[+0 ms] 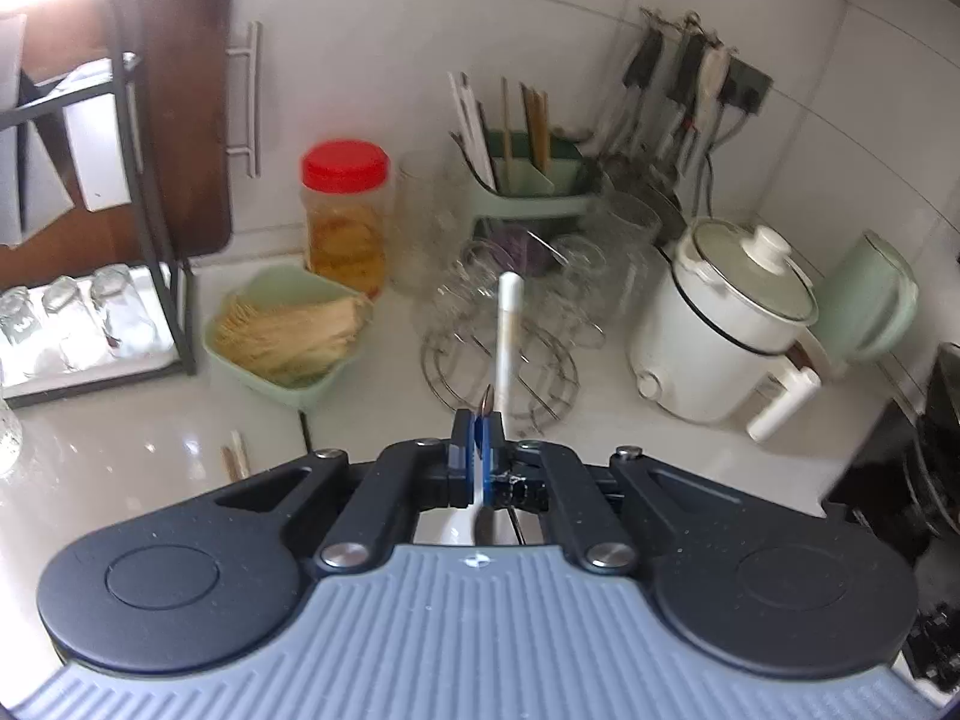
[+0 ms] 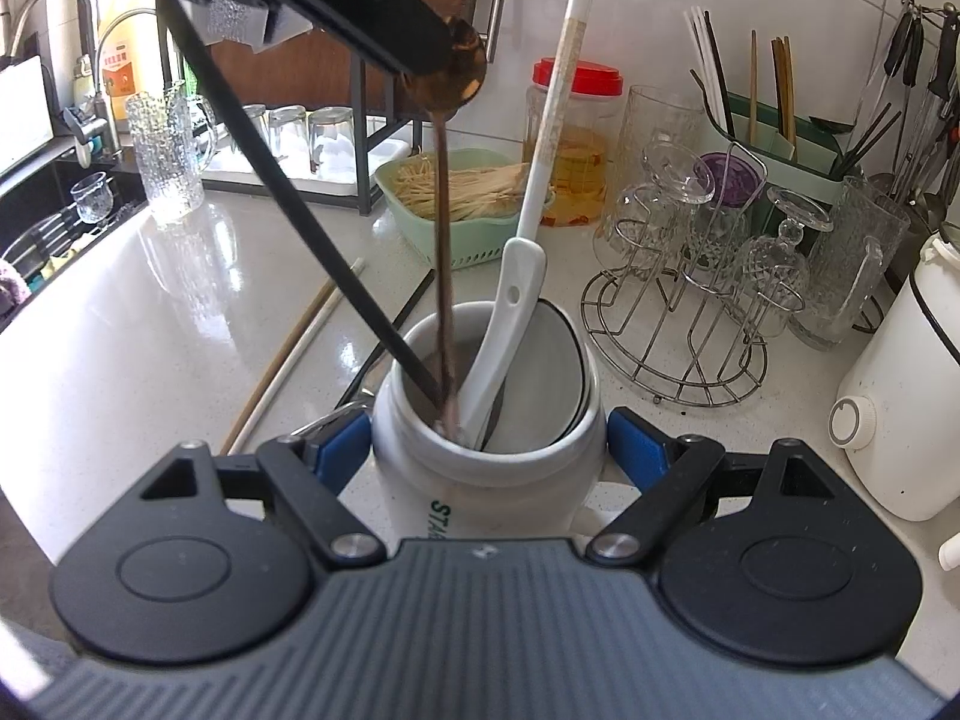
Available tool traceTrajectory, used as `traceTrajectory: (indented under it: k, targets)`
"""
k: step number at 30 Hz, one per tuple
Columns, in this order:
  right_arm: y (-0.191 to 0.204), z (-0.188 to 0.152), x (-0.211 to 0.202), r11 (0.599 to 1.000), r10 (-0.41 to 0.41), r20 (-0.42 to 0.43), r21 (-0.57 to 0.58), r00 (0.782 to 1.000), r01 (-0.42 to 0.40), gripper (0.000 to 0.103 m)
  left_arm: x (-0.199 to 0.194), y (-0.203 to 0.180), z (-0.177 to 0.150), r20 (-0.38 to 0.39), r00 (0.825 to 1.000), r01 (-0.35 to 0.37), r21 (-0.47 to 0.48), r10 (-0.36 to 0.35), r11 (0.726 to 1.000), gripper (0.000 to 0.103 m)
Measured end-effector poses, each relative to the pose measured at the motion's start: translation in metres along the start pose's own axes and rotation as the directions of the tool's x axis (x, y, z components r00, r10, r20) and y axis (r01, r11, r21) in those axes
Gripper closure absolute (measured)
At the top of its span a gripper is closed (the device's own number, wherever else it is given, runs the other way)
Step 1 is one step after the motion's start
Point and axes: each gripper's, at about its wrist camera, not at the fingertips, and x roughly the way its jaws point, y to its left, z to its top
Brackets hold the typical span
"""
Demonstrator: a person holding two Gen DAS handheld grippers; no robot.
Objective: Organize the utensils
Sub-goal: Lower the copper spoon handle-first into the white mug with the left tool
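Your right tongs clasp the white ceramic mug on the pale tabletop; its lower body is cut off. Your left tongs are pinched on the dark bronze metal spoon (bowl upward), whose blurred handle probably reaches inside, beside a white ceramic spoon.

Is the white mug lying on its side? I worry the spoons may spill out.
No, the white mug stands upright between the pads of the right hand-held gripper, with the white spoon leaning inside it.
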Motion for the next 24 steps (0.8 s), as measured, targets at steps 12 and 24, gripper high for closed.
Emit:
traceTrajectory:
  k: [12,24]
  targets:
    - [0.001,0.0,0.0,1.0,-0.002,0.004,-0.006,1.0,0.002,0.015,0.001,-0.012,0.016,-0.155,0.986,0.062,0.028,-0.057,0.998,0.1]
    - [-0.001,-0.002,0.0,1.0,0.008,0.009,-0.017,1.0,-0.008,0.015,0.032,-0.015,0.015,-0.298,0.948,0.127,0.031,-0.112,0.991,0.098]
